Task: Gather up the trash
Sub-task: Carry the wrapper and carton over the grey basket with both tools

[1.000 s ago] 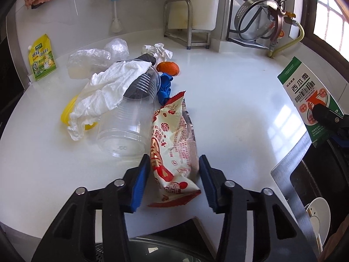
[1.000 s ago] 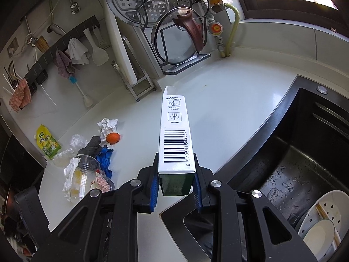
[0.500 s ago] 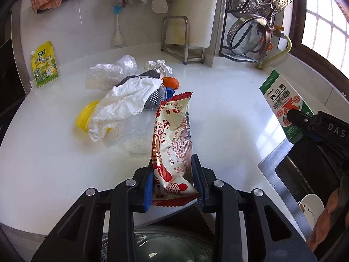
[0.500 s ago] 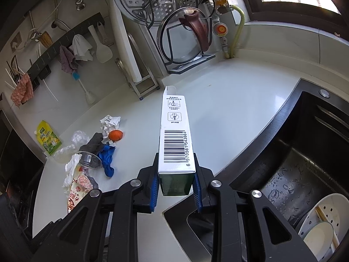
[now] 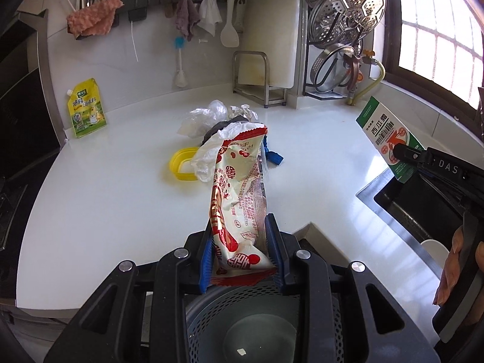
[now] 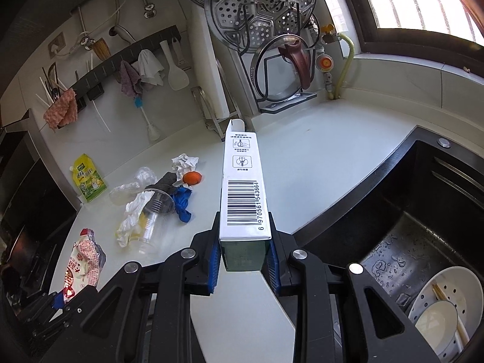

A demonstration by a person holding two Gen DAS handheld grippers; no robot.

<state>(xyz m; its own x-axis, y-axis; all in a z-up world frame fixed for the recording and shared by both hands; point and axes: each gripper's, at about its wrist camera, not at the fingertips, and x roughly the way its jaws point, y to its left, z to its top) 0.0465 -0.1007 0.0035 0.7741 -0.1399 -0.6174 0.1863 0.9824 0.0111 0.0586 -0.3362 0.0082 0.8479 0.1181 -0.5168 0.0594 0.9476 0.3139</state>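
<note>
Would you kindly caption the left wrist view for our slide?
Left gripper lifts a red-and-white snack wrapper above the white countertop, over a grey perforated bin.

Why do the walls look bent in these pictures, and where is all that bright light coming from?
Both views use a fisheye lens, so straight edges bow. In the left wrist view the window is blown out white and glare streaks the counter. In the right wrist view the sink stays dark, and the carton is sharp.
</note>
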